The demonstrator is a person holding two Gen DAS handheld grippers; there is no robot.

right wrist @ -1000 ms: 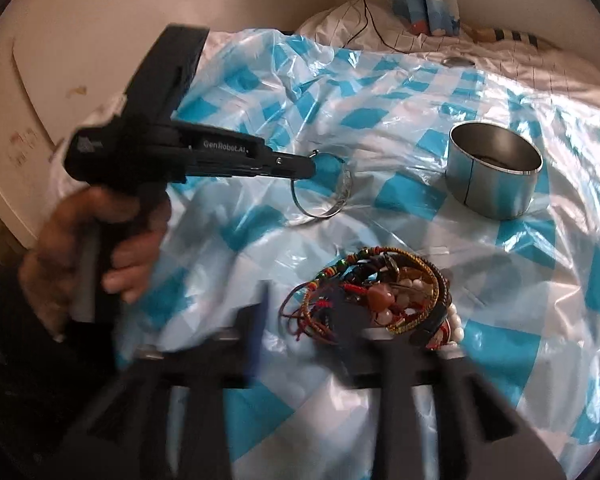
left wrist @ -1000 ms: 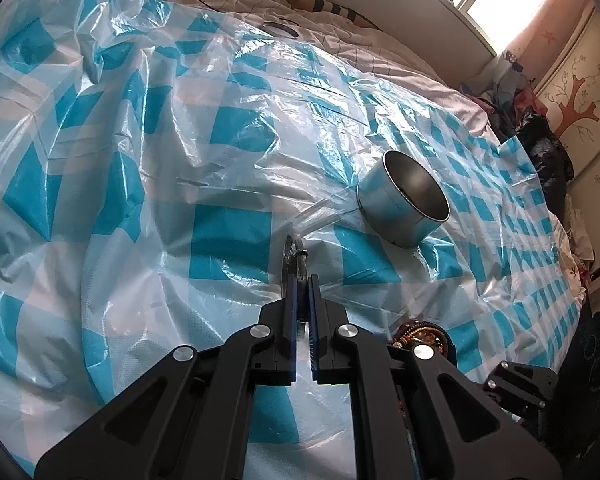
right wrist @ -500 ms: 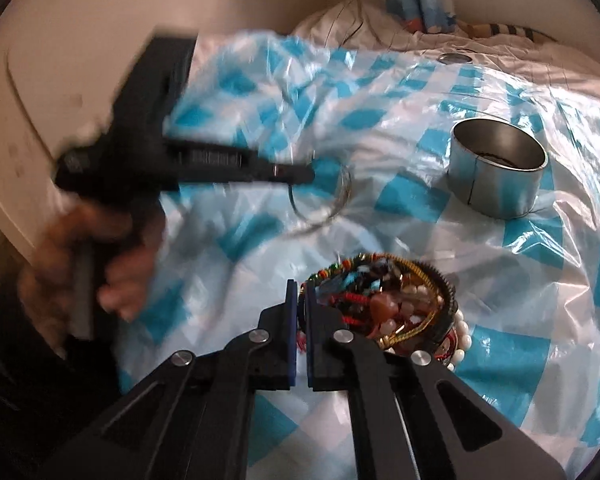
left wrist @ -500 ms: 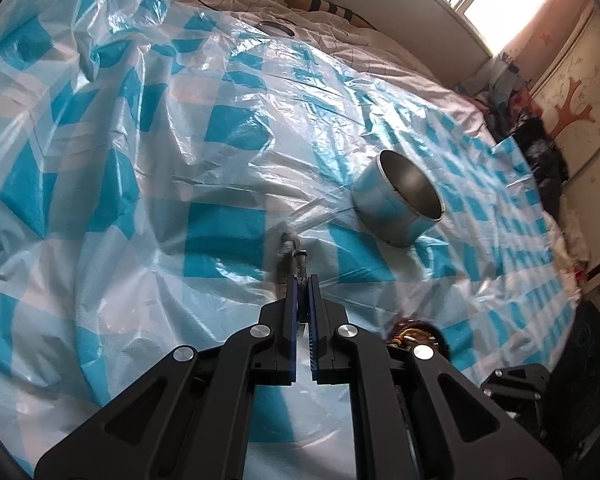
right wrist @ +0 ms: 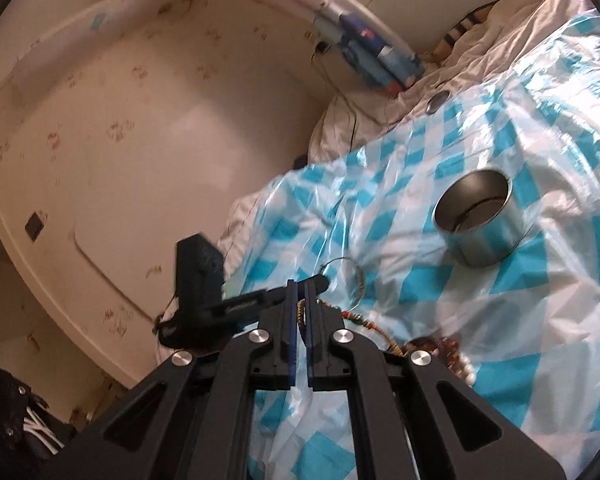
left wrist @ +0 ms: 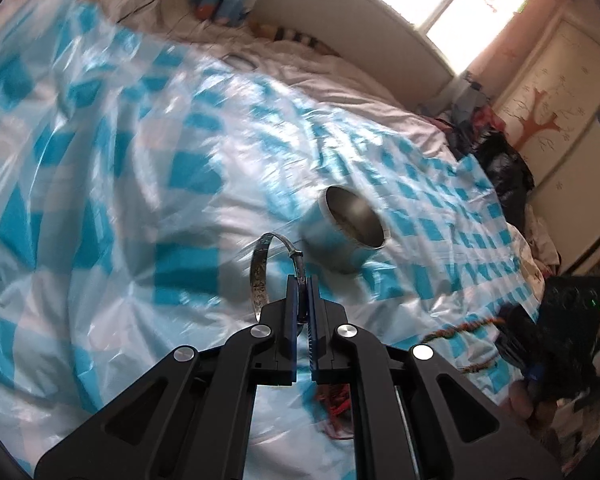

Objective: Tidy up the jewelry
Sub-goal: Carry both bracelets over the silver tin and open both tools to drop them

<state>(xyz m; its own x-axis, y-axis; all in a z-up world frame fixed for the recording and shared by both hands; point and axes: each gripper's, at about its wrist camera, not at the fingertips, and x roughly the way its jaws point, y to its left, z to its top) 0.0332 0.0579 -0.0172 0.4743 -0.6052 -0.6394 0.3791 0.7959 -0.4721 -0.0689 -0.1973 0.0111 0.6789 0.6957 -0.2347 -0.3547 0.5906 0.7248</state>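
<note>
My left gripper (left wrist: 301,284) is shut on a thin silver bangle (left wrist: 259,268), which hangs clear above the blue-and-white checked plastic sheet (left wrist: 139,200). Just beyond it stands an open metal tin (left wrist: 352,232). In the right wrist view, my right gripper (right wrist: 298,288) is shut on a multicoloured braided bracelet (right wrist: 364,320) that trails back to the jewelry pile (right wrist: 440,352). The left gripper (right wrist: 322,280) and its bangle (right wrist: 358,284) are right in front of the right one, with the tin (right wrist: 480,220) farther right. From the left wrist view, the braided bracelet (left wrist: 460,328) stretches toward the right gripper (left wrist: 516,344).
A small round metal lid (right wrist: 438,100) lies on the white bedding near the headboard. A blue patterned pillow (right wrist: 380,64) leans at the wall. Dark clothes (left wrist: 500,172) are heaped past the sheet's far right edge. A pale curved wall (right wrist: 139,160) is close on the left.
The left gripper has raised the bangle off the sheet. The right gripper shut on a bracelet from the pile, then rolled and lifted, pulling it out toward the left gripper.
</note>
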